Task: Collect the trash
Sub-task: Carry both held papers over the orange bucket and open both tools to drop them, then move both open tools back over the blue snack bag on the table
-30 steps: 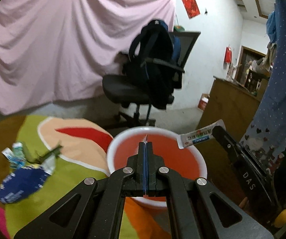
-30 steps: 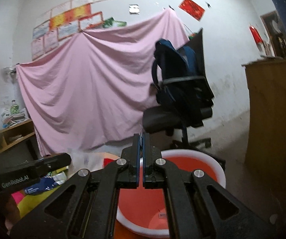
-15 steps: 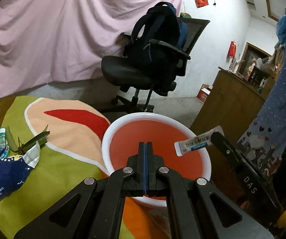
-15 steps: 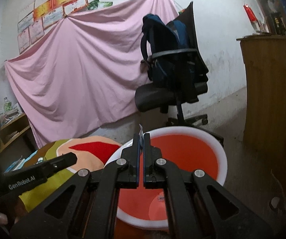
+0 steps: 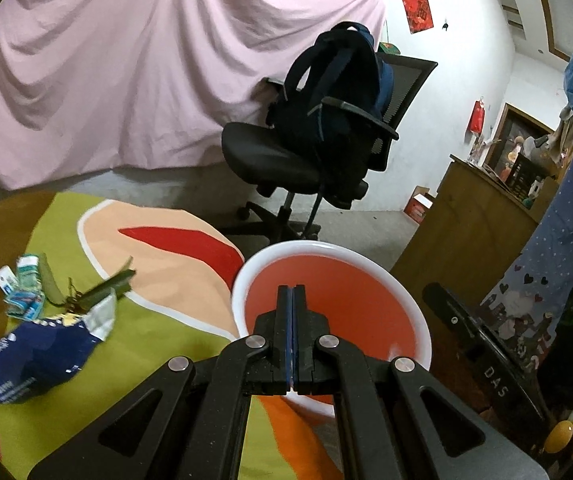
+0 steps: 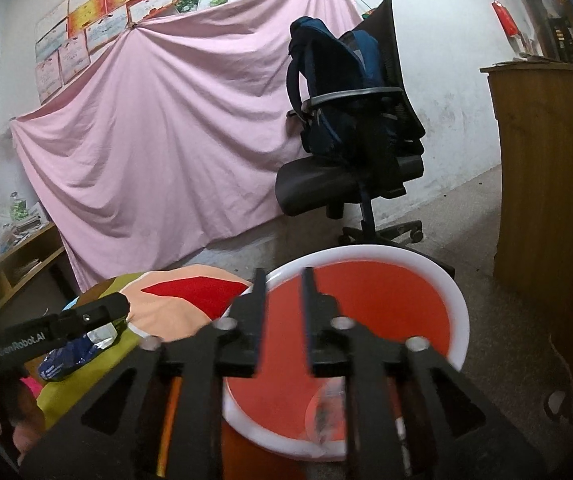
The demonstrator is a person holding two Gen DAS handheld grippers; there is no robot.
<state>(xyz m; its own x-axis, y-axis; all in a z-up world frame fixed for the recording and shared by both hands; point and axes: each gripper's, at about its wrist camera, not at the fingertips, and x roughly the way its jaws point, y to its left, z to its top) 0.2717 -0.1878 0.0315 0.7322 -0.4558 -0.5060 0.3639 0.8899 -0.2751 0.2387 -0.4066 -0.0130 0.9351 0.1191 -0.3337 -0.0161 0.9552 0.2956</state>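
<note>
My right gripper hangs over the red basin with its white rim; its jaws have just been opening and now stand apart with nothing between them, while a pale, blurred scrap lies low inside the basin. My left gripper has its jaws pressed together, empty, at the basin's near side. The remaining trash sits on the colourful mat: a crumpled dark-blue wrapper and, just beyond it, small teal-and-white packets beside green leaf scraps.
</note>
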